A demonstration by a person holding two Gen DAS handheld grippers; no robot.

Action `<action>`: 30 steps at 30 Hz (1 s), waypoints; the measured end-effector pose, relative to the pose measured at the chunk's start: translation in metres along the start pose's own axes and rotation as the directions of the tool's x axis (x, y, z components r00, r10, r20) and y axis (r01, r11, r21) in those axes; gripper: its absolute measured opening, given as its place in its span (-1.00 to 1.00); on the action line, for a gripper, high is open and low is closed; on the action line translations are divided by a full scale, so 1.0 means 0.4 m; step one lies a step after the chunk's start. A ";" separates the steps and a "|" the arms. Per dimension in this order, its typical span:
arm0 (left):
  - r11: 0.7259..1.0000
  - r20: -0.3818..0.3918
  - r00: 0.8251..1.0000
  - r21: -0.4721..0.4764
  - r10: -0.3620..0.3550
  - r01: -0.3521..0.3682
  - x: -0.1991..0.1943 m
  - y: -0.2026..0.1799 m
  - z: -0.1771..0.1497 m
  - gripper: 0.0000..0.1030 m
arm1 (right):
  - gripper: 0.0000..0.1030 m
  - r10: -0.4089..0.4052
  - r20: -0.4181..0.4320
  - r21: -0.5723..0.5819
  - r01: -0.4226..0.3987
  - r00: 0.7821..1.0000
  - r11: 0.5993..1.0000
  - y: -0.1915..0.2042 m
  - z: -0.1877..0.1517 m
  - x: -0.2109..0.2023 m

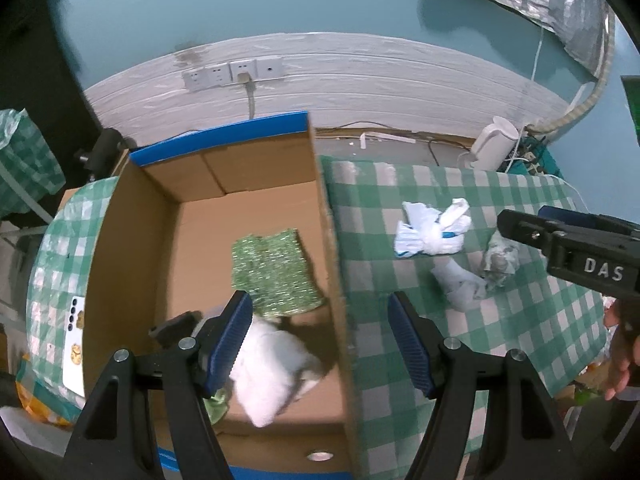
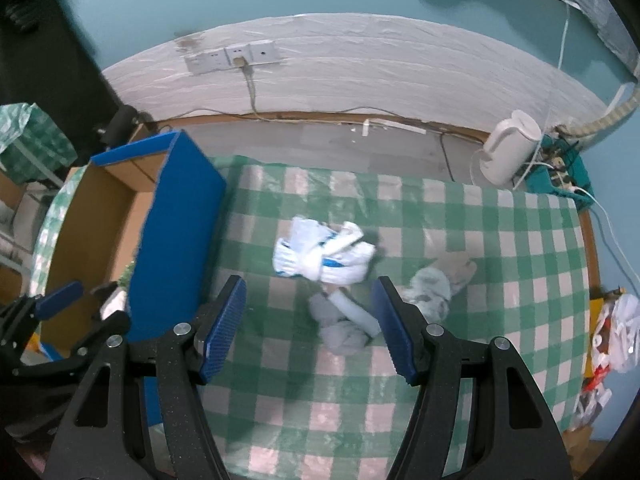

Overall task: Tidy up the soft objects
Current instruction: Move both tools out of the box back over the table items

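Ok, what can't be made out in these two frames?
- Left wrist view: white bundle in the cardboard box is motion-blurred and partly behind a gripper finger; item unclear.
- Same view: green scrap mostly hidden by that finger.
- Right wrist view: box interior blocked by its blue flap.

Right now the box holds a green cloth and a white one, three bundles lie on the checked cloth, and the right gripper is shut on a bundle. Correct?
One error: the right gripper is open and holds nothing, as the right wrist view shows. The box, green cloth, white cloth and three bundles are as stated.
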State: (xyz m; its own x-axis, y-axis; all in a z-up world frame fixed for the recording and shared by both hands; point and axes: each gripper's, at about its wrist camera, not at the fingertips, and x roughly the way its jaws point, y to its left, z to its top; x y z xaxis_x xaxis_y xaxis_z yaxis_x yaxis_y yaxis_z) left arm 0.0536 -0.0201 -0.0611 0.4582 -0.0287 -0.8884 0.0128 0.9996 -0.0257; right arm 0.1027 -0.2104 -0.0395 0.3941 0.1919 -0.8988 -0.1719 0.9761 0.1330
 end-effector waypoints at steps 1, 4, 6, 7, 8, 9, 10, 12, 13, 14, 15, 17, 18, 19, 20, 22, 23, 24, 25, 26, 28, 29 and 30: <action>1.000 0.000 1.000 0.004 -0.002 0.002 -0.001 -0.007 0.000 0.42 | 0.26 -0.003 -0.003 0.007 0.003 1.000 1.000 -0.011 -0.002 0.003; 1.000 -0.001 1.000 0.024 -0.012 0.012 0.003 -0.042 0.004 0.43 | 0.26 -0.014 -0.013 0.027 0.014 1.000 1.000 -0.044 -0.008 0.015; 0.999 -0.005 1.000 0.040 -0.019 0.019 0.007 -0.069 0.007 0.44 | 0.26 -0.020 -0.021 0.038 0.021 1.000 0.999 -0.062 -0.011 0.025; 0.999 -0.007 1.000 0.046 -0.023 0.023 0.010 -0.082 0.008 0.44 | 0.26 -0.025 -0.026 0.045 0.027 0.999 0.999 -0.073 -0.014 0.031; 0.998 -0.010 1.000 0.052 -0.027 0.027 0.013 -0.093 0.009 0.44 | 0.26 -0.031 -0.031 0.052 0.033 0.999 0.998 -0.083 -0.016 0.036; 0.998 -0.014 0.999 0.056 -0.031 0.031 0.018 -0.103 0.010 0.44 | 0.26 -0.035 -0.035 0.057 0.037 0.999 0.998 -0.090 -0.017 0.039; 0.998 -0.016 0.999 0.057 -0.034 0.034 0.020 -0.108 0.012 0.44 | 0.27 -0.039 -0.039 0.063 0.041 0.998 0.997 -0.098 -0.018 0.043; 0.997 -0.025 0.999 0.061 -0.043 0.045 0.030 -0.126 0.014 0.44 | 0.27 -0.043 -0.047 0.075 0.046 0.998 0.996 -0.114 -0.020 0.052; 0.997 -0.033 0.998 0.060 -0.050 0.051 0.038 -0.137 0.017 0.44 | 0.27 -0.046 -0.051 0.081 0.050 0.998 0.995 -0.122 -0.022 0.056; 0.997 -0.039 0.998 0.060 -0.054 0.056 0.046 -0.144 0.019 0.44 | 0.27 -0.049 -0.055 0.085 0.053 0.997 0.995 -0.130 -0.024 0.061; 0.996 -0.045 0.997 0.060 -0.056 0.059 0.054 -0.151 0.020 0.44 | 0.27 -0.051 -0.058 0.089 0.056 0.997 0.994 -0.136 -0.026 0.065; 0.996 -0.057 0.997 0.063 -0.057 0.060 0.068 -0.164 0.021 0.44 | 0.27 -0.057 -0.067 0.100 0.064 0.996 0.993 -0.151 -0.029 0.075; 0.996 -0.065 0.996 0.063 -0.055 0.059 0.078 -0.171 0.022 0.44 | 0.27 -0.061 -0.071 0.107 0.068 0.996 0.992 -0.161 -0.029 0.081; 0.996 -0.069 0.996 0.063 -0.054 0.059 0.083 -0.176 0.022 0.44 | 0.27 -0.064 -0.074 0.113 0.072 0.995 0.991 -0.166 -0.029 0.085; 0.996 -0.076 0.996 0.062 -0.052 0.057 0.093 -0.183 0.022 0.44 | 0.27 -0.067 -0.077 0.120 0.076 0.995 0.990 -0.174 -0.030 0.090; 0.997 -0.085 0.995 0.062 -0.050 0.055 0.109 -0.198 0.021 0.44 | 0.27 -0.071 -0.082 0.130 0.081 0.994 0.988 -0.187 -0.032 0.100; 0.996 -0.089 0.995 0.066 -0.047 0.053 0.116 -0.205 0.021 0.44 | 0.27 -0.073 -0.087 0.134 0.085 0.994 0.987 -0.194 -0.033 0.107; 0.996 -0.092 0.995 0.070 -0.044 0.051 0.122 -0.212 0.019 0.44 | 0.27 -0.075 -0.091 0.138 0.088 0.993 0.987 -0.200 -0.034 0.112; 0.996 -0.094 0.995 0.073 -0.043 0.050 0.127 -0.216 0.018 0.44 | 0.27 -0.078 -0.095 0.143 0.091 0.992 0.986 -0.207 -0.035 0.118; 0.996 -0.100 0.994 0.072 -0.043 0.050 0.136 -0.222 0.017 0.44 | 0.27 -0.081 -0.099 0.148 0.095 0.992 0.984 -0.213 -0.035 0.124; 0.996 -0.116 0.992 0.061 -0.053 0.060 0.153 -0.229 0.016 0.44 | 0.27 -0.085 -0.108 0.160 0.102 0.990 0.982 -0.228 -0.036 0.138; 0.996 -0.128 0.990 0.050 -0.062 0.069 0.165 -0.233 0.016 0.44 | 0.27 -0.086 -0.113 0.166 0.104 0.990 0.981 -0.235 -0.036 0.144; 0.996 -0.138 0.988 0.038 -0.072 0.078 0.178 -0.237 0.015 0.44 | 0.27 -0.087 -0.117 0.172 0.107 0.989 0.979 -0.241 -0.037 0.152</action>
State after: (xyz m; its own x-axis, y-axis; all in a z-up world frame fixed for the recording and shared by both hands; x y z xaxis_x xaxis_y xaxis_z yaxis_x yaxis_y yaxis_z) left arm 0.0904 -0.1167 -0.1190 0.3289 -0.1002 -0.9390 0.0822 0.9936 -0.0772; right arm 0.1298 -0.2942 -0.1131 0.2989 0.0929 -0.9498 0.0288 0.9939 0.1063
